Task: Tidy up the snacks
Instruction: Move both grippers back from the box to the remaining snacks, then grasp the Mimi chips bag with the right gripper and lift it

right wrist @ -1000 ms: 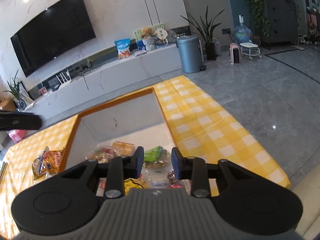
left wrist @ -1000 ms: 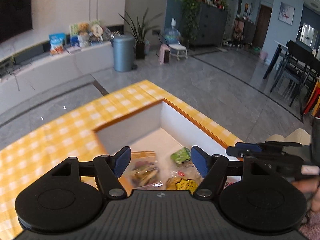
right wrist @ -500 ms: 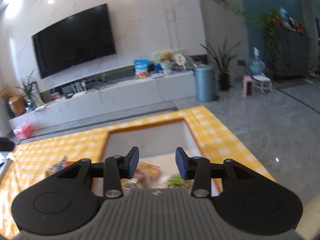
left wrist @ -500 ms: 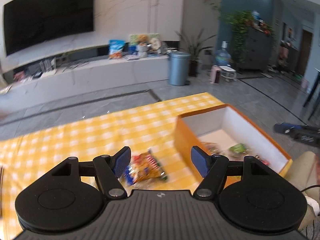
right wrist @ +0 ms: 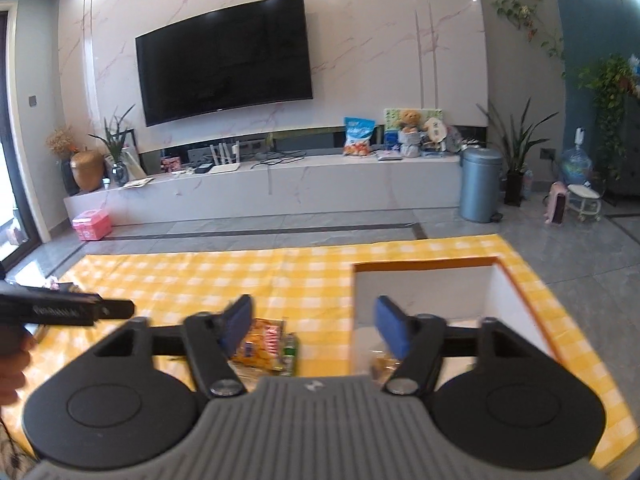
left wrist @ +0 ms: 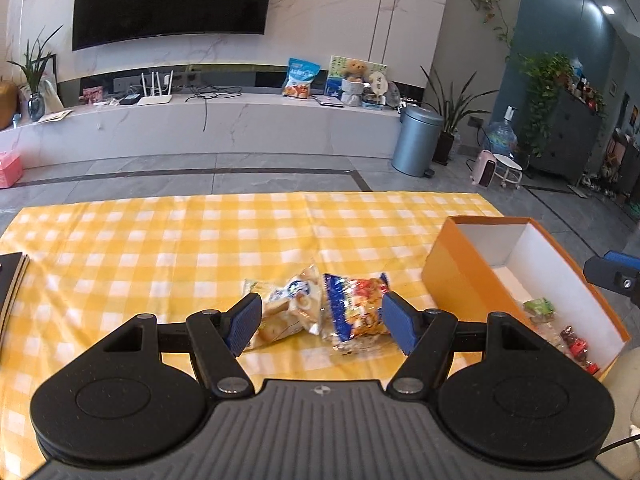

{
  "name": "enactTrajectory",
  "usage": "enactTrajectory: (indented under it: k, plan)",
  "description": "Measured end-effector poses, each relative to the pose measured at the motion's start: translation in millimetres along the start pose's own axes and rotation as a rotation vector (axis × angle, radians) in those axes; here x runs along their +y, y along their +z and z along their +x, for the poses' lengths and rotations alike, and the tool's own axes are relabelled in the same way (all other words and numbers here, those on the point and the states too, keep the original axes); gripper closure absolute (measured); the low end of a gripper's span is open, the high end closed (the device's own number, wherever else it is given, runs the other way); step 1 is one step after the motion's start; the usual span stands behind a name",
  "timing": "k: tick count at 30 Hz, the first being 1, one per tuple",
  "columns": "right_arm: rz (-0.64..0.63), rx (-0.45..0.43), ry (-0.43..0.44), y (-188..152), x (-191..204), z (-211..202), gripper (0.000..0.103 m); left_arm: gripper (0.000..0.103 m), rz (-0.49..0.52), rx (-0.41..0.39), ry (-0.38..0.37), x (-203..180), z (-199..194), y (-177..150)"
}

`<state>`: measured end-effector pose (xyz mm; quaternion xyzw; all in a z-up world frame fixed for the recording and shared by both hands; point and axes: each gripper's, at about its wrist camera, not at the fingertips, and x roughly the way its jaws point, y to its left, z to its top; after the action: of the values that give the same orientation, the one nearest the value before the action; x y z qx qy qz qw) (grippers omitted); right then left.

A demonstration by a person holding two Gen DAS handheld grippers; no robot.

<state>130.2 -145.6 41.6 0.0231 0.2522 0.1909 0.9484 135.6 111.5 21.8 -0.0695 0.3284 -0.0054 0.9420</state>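
Two snack packets lie on the yellow checked tablecloth [left wrist: 160,248]: a pale bread packet [left wrist: 286,312] and a blue-and-red packet [left wrist: 356,310]. My left gripper [left wrist: 320,322] is open and empty, just above and in front of both. An orange box [left wrist: 448,280] with a white inside stands to the right and holds several snacks [left wrist: 540,306]. My right gripper [right wrist: 316,326] is open and empty, over the box's left wall [right wrist: 362,300], with an orange packet [right wrist: 262,344] below its left finger.
A dark notebook [left wrist: 12,276] lies at the table's left edge. The right gripper's tip [left wrist: 612,272] shows over the box; the left gripper's tip [right wrist: 68,310] shows at far left. Beyond the table are grey floor, a TV bench and a bin [left wrist: 416,140].
My left gripper has swung left from above the box to the two packets on the cloth. My right gripper has opened wider and risen over the box's left wall.
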Motion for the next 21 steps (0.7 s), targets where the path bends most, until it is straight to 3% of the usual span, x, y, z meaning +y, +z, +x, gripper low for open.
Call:
enactTrajectory:
  k: [1,6,10,12,18,21]
  plan:
    - [0.013,0.005,0.016,0,5,4,0.013,0.022,0.005,0.0,0.003,3,1,-2]
    - [0.057,0.021,0.08,0,39,28,0.003,0.022,-0.019,0.008,0.026,19,9,-13]
    - [0.076,0.081,0.075,-3,61,59,0.003,0.022,-0.008,0.008,0.09,29,16,-20]
    - [0.088,0.126,0.029,-5,69,80,0.003,0.022,-0.03,0.018,0.104,37,19,-23]
    - [0.099,0.207,-0.05,-18,91,144,0.003,0.023,-0.104,0.068,0.095,57,27,-26]
    - [0.195,0.234,-0.094,-26,82,174,0.003,0.023,-0.113,0.074,0.087,61,24,-25]
